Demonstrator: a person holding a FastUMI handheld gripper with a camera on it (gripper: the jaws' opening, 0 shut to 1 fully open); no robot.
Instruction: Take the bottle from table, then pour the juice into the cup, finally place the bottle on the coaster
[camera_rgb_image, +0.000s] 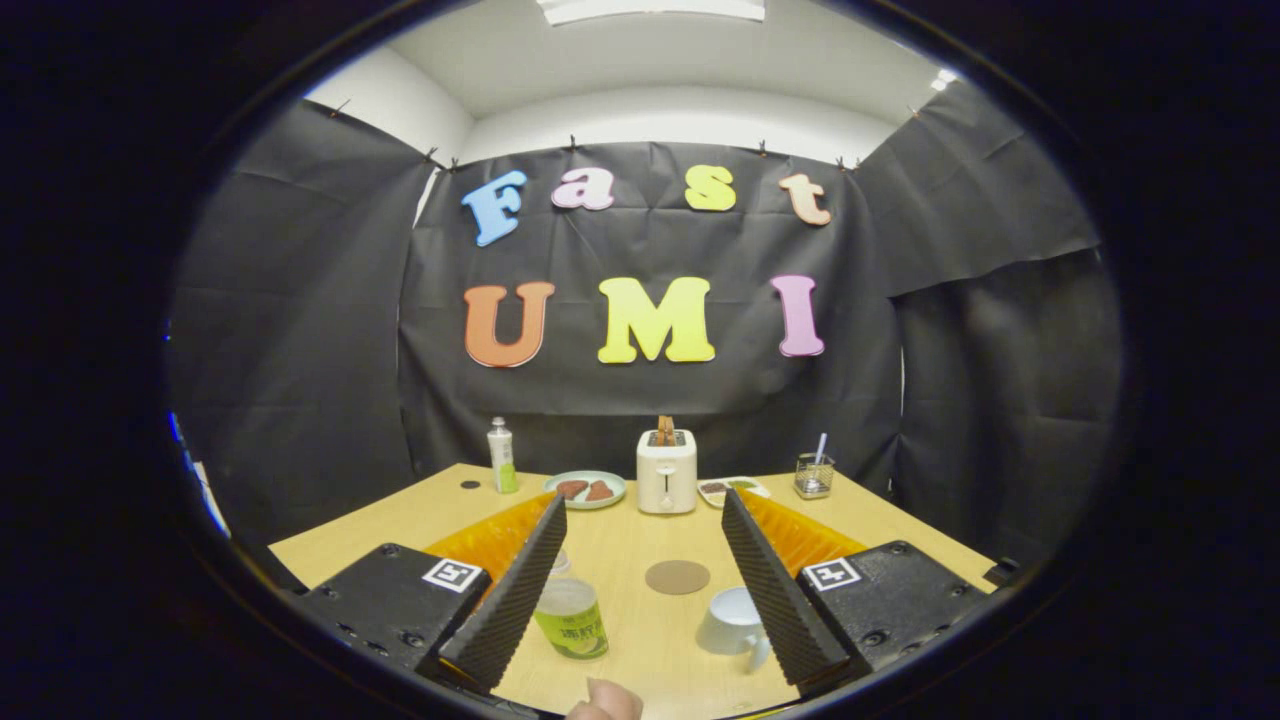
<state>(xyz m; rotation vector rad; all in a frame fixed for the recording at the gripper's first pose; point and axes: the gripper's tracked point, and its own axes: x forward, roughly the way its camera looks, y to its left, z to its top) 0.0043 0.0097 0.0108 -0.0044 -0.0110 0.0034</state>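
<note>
Gripper (640, 580) spread wide, pinching nothing, hovering above wooden table (400, 520). Juice bottle (571, 618) stands near, just right of my left finger; white cup (733, 622) near, against right finger; round coaster (677, 577) between the fingers, farther off. Step in hand, I judge: take bottle. I'd shift left, centre bottle between fingers, descend, squeeze mid-body, keep upright, stay clear of cup.

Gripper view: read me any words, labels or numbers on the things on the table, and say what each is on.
Bottle by the gripper's open fingers: printed label, too blurred to read.
Tall tube at the table's far edge: print too small to read.
Cup, coaster, toaster: no text visible.
</note>
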